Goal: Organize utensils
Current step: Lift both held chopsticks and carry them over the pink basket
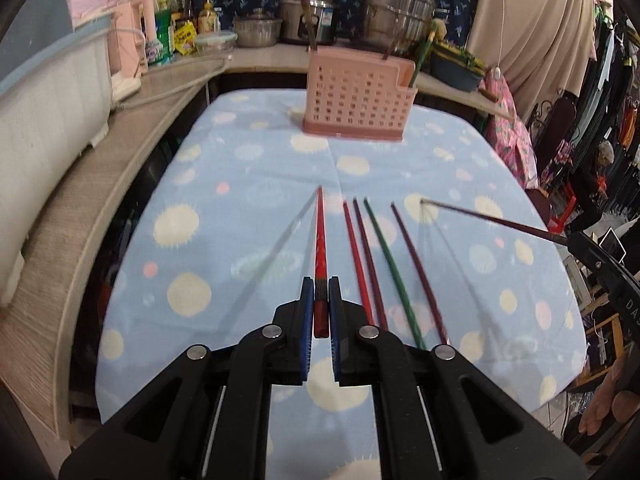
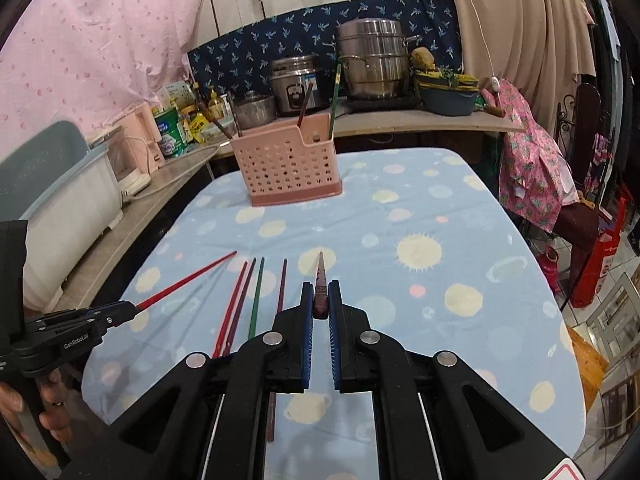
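Observation:
My left gripper (image 1: pixel 321 290) is shut on a red chopstick (image 1: pixel 321 240) and holds it above the blue spotted tablecloth (image 1: pixel 240 168), tip pointing forward. My right gripper (image 2: pixel 321 294) is shut on a dark maroon chopstick (image 2: pixel 321 276), also lifted. Several chopsticks lie side by side on the cloth between them: a red one (image 1: pixel 356 256), two maroon ones (image 1: pixel 370 260) and a green one (image 1: pixel 390 264). A pink perforated utensil holder (image 1: pixel 356 98) stands at the far end of the table, with a few chopsticks upright in it; it also shows in the right wrist view (image 2: pixel 286 160).
A wooden counter (image 1: pixel 80 184) wraps the left and back, with a white and blue tub (image 1: pixel 48 80), bottles and steel pots (image 1: pixel 396 8). A blue basin (image 2: pixel 448 100) sits at the back right. Clothes and a chair stand off the table's right edge.

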Demonstrator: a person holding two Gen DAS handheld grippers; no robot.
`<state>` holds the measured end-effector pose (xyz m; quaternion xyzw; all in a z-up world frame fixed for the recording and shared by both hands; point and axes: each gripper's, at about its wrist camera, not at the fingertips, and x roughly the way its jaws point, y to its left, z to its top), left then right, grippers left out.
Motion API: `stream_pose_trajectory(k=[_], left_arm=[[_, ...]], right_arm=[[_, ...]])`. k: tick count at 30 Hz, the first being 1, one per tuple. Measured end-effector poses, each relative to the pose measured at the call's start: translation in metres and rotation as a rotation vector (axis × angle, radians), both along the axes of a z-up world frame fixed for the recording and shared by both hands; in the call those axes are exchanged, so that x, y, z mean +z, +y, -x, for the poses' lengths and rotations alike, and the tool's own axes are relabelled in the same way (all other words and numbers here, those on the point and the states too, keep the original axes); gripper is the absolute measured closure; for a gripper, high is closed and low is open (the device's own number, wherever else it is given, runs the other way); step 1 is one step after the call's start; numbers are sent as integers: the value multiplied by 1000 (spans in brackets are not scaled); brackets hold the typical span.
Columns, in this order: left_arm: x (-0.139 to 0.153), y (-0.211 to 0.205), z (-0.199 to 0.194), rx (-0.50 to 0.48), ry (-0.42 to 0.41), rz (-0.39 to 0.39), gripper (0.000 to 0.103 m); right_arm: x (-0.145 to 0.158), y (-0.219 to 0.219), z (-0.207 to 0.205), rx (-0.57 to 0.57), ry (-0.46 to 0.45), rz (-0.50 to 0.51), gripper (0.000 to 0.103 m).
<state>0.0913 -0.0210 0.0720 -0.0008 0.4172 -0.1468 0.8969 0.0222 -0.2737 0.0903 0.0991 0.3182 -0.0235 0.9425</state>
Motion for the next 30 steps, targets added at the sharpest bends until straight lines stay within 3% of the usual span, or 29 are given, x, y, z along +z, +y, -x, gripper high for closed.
stream_pose_trajectory(k=[8, 16, 30], left_arm=[[54, -3, -40, 21, -100, 49, 96], [92, -7, -80, 39, -185, 66, 96], [138, -15, -137, 45, -235, 115, 96]], right_arm=[[48, -20, -35, -7, -106, -33, 96], [72, -33, -73, -17, -149, -72, 96], [108, -45, -130, -6, -208, -115, 96]])
